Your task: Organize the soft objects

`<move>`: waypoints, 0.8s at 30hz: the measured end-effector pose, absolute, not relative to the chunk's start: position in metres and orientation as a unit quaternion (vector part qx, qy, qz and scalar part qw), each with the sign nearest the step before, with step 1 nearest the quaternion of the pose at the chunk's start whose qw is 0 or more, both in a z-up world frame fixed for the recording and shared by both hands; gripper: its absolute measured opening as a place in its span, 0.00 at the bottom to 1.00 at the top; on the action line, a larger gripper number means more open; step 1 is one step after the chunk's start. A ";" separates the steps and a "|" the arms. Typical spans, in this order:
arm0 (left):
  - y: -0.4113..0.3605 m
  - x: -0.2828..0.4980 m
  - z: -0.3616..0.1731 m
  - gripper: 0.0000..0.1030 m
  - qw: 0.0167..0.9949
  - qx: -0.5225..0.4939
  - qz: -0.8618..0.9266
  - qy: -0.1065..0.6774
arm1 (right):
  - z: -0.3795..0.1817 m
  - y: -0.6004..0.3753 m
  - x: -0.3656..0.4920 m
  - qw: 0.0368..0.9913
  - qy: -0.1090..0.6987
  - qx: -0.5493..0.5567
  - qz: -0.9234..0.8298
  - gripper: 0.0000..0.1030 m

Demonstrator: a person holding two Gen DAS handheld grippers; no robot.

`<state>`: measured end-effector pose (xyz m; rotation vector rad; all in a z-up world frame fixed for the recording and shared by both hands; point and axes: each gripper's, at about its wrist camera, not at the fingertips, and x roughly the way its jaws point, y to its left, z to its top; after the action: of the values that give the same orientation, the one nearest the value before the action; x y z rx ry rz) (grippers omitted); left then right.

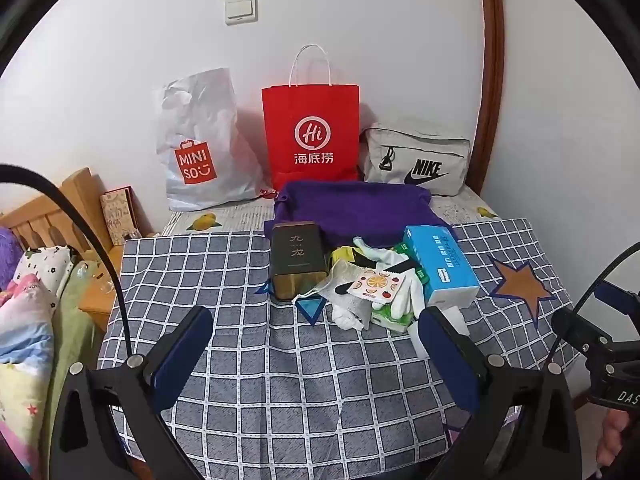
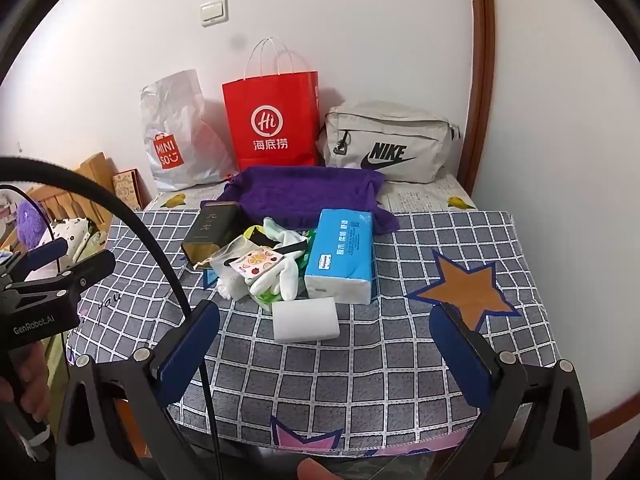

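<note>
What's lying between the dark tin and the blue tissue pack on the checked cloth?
Between the dark tin and the blue tissue pack sits a jumble of white gloves, a fruit-print packet and small pouches, clearest in the right wrist view.

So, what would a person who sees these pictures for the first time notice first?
Probably the bright red paper bag standing against the back wall, between a white Miniso bag and a grey Nike pouch. Next, the blue tissue pack beside a heap of small items on the checked cloth.

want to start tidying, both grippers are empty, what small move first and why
Probably ease the right gripper forward onto the white sponge. Its jaws are open, and the sponge lies nearest, alone on the checked cloth, clear of the pile.
</note>
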<state>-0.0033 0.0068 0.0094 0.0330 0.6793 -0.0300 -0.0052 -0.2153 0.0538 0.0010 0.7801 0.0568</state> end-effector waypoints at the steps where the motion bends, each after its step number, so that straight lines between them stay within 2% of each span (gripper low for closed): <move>1: 0.006 -0.003 0.009 1.00 0.942 0.017 -0.014 0.334 | 0.054 -0.215 -0.005 0.924 0.381 0.000 0.028 1.00; 24: 0.002 -0.010 0.007 1.00 0.943 0.029 -0.019 0.331 | 0.062 -0.214 -0.011 0.928 0.372 -0.003 0.031 1.00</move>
<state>-0.0103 0.0024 0.0073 0.0584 0.6741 -0.0391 -0.0110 -0.2142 0.0616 -0.0055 0.7631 0.0637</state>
